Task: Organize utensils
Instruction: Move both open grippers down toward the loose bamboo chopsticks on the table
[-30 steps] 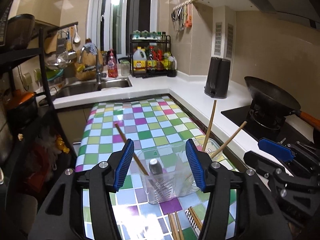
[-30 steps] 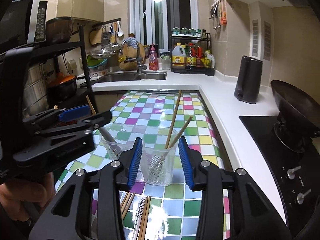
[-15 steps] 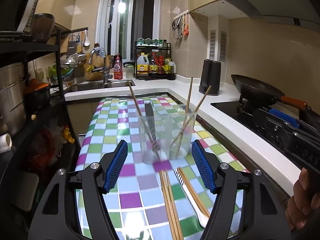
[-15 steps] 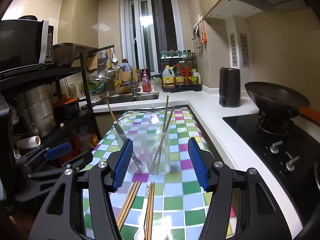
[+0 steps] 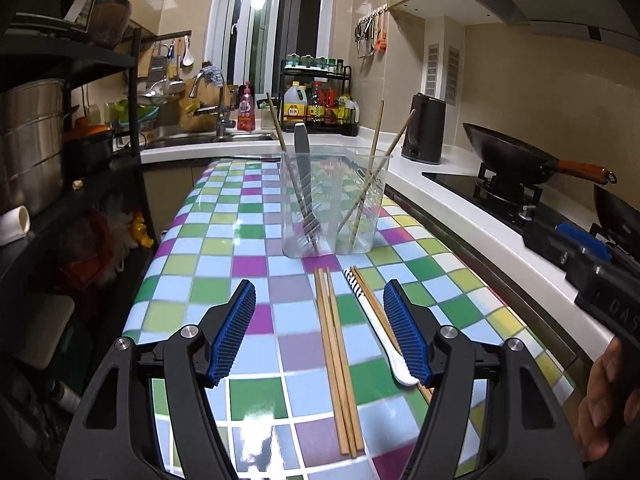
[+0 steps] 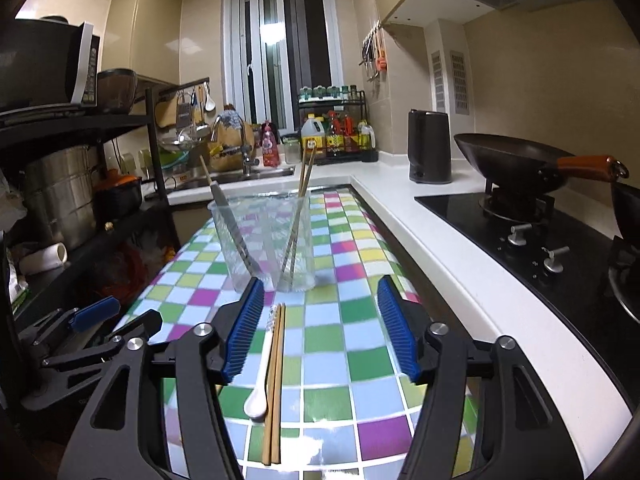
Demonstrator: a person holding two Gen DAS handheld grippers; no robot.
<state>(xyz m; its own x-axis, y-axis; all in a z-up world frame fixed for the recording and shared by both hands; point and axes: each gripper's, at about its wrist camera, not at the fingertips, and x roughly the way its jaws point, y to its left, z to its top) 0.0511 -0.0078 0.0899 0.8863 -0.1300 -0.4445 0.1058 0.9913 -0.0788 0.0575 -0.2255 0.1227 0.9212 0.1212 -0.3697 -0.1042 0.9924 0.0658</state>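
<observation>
Kitchen walls and a tall window sit at the back, and a long desk (image 5: 208,292) with a shiny cloth of green, purple, blue and yellow squares runs toward the sink (image 5: 208,138).

Two clear cups stand side by side in the middle of the desk, touching or almost touching. One clear cup on the left (image 5: 306,200) holds a fork with a grey handle (image 5: 303,156) and a single chopstick (image 5: 276,124) that leans left. Its neighbour, the clear cup on the right (image 5: 366,200), holds two chopsticks (image 5: 378,136) that spread apart at the top.

More things lie flat on the cloth, just in front of the cups. A pair of brown chopsticks (image 5: 336,352) lies straight. Beside it lies a white spoon (image 5: 384,340) (its handle end has dark stripes), with another pair of thin chopsticks (image 5: 370,300) right along it.

Low over the desk, the left claw (image 5: 320,332) has its blue pads wide apart and holds nothing; the brown chopsticks lie on the cloth below the gap. The right claw (image 6: 320,324) has just been opening, and it is wide too, holding nothing. In its view the spoon and chopsticks lie below its left pad.

A black wok (image 6: 516,164) sits on the stove to the right, near a dark kettle (image 6: 430,148).
</observation>
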